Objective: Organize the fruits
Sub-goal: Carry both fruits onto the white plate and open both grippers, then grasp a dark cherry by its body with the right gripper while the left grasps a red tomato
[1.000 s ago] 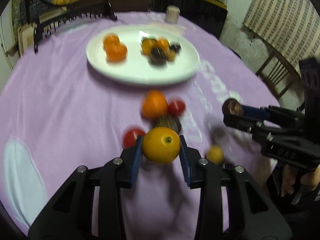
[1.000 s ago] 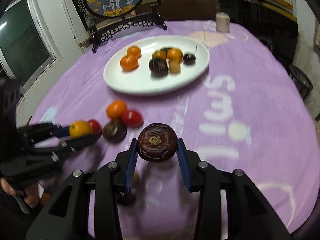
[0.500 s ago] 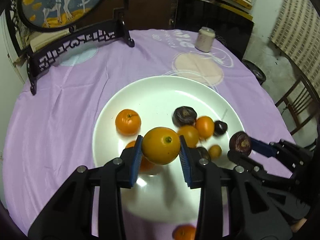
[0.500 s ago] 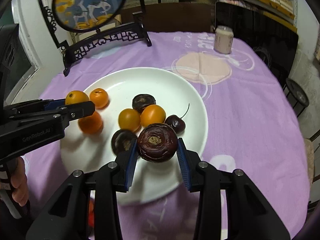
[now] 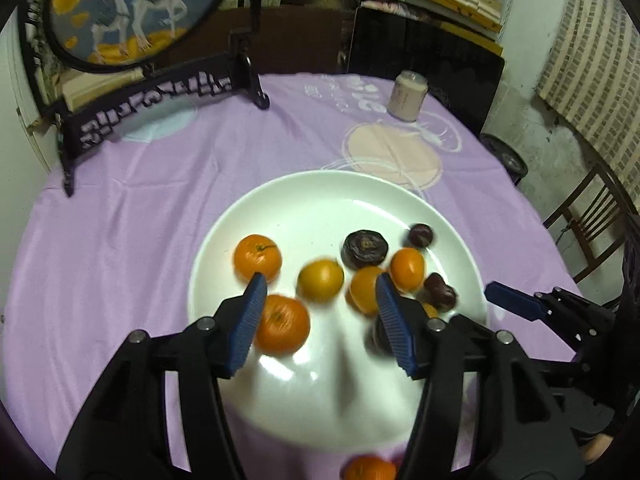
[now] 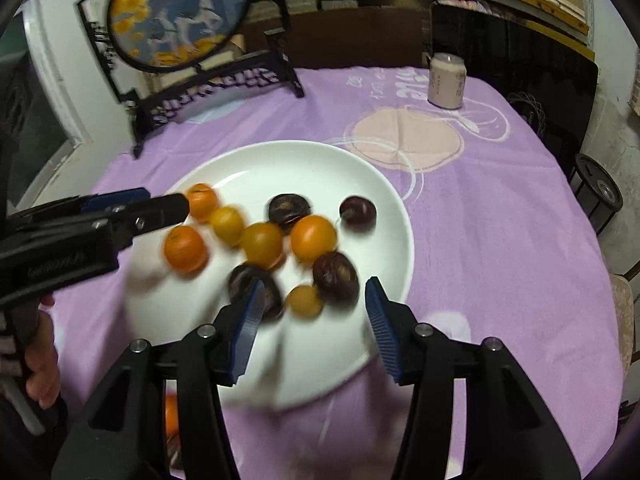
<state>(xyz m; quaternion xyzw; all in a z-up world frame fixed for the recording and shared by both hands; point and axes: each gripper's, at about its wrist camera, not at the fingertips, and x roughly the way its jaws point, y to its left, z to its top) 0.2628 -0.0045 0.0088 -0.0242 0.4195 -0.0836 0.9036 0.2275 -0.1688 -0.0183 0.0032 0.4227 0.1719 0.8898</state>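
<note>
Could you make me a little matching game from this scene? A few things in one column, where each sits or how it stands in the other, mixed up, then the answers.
Things:
1. white plate
2. cream jar
3. round deer picture on a black stand
4. left gripper

Places or states:
A. at the table's far left edge
B. jaws opening, nothing gripped
C. far side of the purple cloth, right of the picture
D. mid-table, holding orange and dark fruits

Pairs: 1-D, 2-C, 3-A, 4-B

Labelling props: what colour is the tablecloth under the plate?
Lilac, with pale printed shapes; the tablecloth shows best in the right wrist view.
</note>
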